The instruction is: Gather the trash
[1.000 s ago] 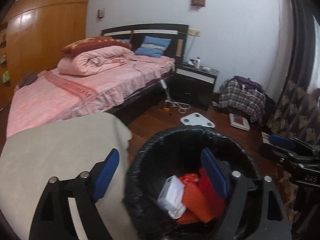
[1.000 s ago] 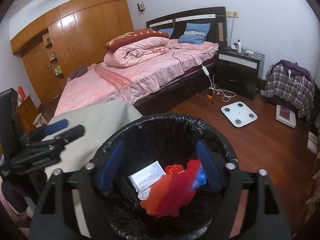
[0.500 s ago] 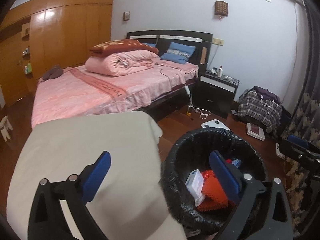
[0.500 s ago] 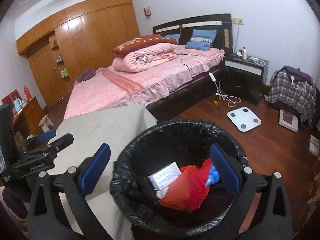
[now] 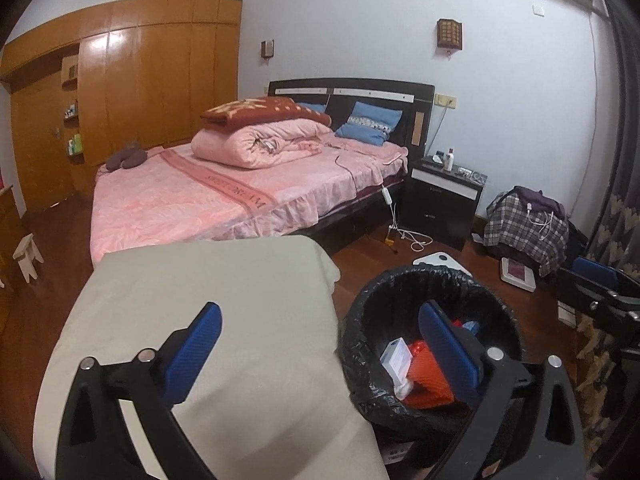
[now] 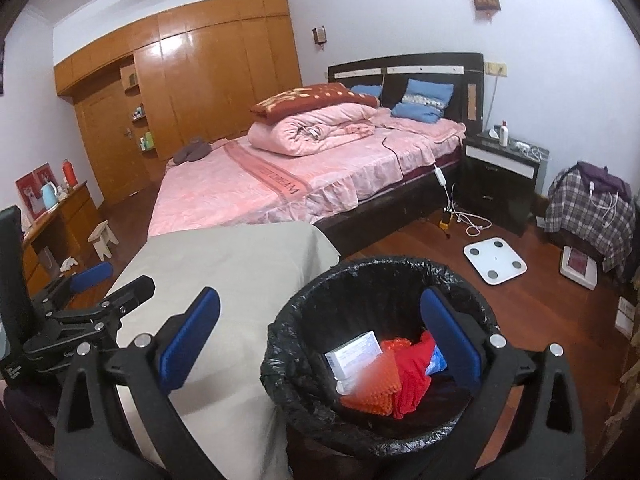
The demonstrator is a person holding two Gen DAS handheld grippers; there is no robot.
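A round bin with a black liner stands on the floor beside a beige-covered table. It holds a white box, an orange net, red plastic and a blue scrap. My right gripper is open and empty, raised above the bin's left rim. My left gripper is open and empty above the table edge; the bin lies under its right finger. The white box and orange net show there too.
A pink bed fills the middle of the room. A black nightstand, a white scale, cables and a plaid-covered pile lie on the wooden floor to the right. A small stool stands left.
Both grippers rose and pulled back from the bin. The right gripper's jaws opened wider. The view now takes in more of the table and room.
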